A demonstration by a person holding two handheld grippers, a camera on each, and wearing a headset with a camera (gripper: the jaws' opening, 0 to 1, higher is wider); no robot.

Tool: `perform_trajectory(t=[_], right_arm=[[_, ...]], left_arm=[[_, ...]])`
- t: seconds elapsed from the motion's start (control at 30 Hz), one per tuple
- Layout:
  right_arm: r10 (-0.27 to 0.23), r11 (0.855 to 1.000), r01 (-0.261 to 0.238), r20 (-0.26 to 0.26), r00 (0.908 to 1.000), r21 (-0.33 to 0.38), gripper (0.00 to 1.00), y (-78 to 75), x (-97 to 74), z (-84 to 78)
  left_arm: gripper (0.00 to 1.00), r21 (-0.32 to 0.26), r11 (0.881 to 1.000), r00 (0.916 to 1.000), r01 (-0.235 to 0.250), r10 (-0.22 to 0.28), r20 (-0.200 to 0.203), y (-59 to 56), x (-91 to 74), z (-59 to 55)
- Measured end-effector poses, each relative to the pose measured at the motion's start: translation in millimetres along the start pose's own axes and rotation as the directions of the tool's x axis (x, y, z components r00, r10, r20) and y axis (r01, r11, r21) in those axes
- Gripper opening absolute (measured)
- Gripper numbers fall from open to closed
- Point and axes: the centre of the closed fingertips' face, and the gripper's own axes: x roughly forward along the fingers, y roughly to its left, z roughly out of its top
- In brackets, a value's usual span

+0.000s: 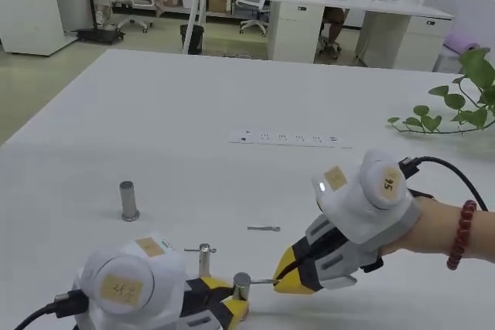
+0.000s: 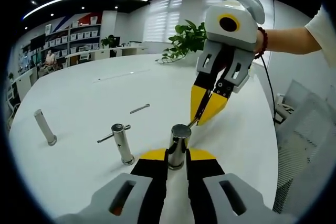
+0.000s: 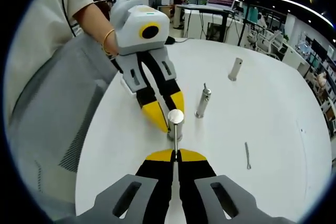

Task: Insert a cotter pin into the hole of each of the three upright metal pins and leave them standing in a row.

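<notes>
- Three upright metal pins stand on the white tabletop (image 1: 155, 113). The leftmost pin (image 1: 128, 200) is bare, with nothing through its head, and stands well apart from both hand-held grippers.
- The middle pin (image 1: 204, 256) carries a fitted cotter pin (image 2: 109, 137) crosswise near its top. This one appears done.
- The near pin (image 1: 241, 284) stands just right of the middle pin. It is upright, and the left hand-held gripper (image 2: 179, 156) is clenched on its lower part, bracing it.
- The held cotter pin (image 3: 176, 141) is pinched in the tips of the right hand-held gripper (image 1: 282, 280). It lies level, with its long axis pointing leftward at the head of the near pin. Its tip is at the pin's side or just short of it; whether it has entered the hole cannot be told.
- Judgement: the hole lies straight ahead of the right jaws, on the cotter pin's own axis. The coming move is therefore a straight push leftward by the right arm, with the left only steadying. A slight tilt would send the tip against the pin wall.
- The loose cotter pin (image 1: 264, 228) lies flat on the tabletop beyond the grippers, nearer the right one. It is presumably meant for the leftmost pin.
</notes>
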Motion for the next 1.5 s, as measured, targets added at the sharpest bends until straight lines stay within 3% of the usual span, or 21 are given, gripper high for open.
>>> perform_trajectory(t=[0.47, 0.87, 0.93, 1.17, 1.5], right_arm=[[0.009, 1.0, -0.009, 0.007, 0.9999, -0.019, 0.04, 0.4, 9.9, 12.6], [-0.003, 0.998, 0.003, 0.011, 0.9999, 0.059, 0.05, 0.7, 17.2, 17.4], [-0.006, 0.997, 0.005, 0.005, 1.0, 0.071, 0.1, 1.6, 18.1, 16.0], [-0.014, 0.996, 0.013, 0.013, 0.9998, 0.091, 0.12, 2.0, 11.4, 15.5], [-0.03, 0.996, 0.028, 0.018, 0.9994, 0.083, 0.06, 1.9, 7.6, 18.1]], left_arm=[[0.12, -0.015, 1.0, 0.9999, 0.009, -0.009, 0.006, -0.8, 1.6, -0.2], [0.12, -0.024, 1.0, 1.0, 0.001, -0.001, 0.01, -0.1, 2.5, -1.3], [0.12, -0.032, 0.999, 0.9999, 0.003, -0.002, 0.011, 0.0, 2.6, -1.3], [0.12, -0.038, 0.999, 0.9999, 0.003, -0.002, 0.014, -0.2, 2.7, -1.1], [0.12, -0.052, 0.999, 0.9998, 0.01, -0.009, 0.017, -0.5, 2.1, -1.7]])
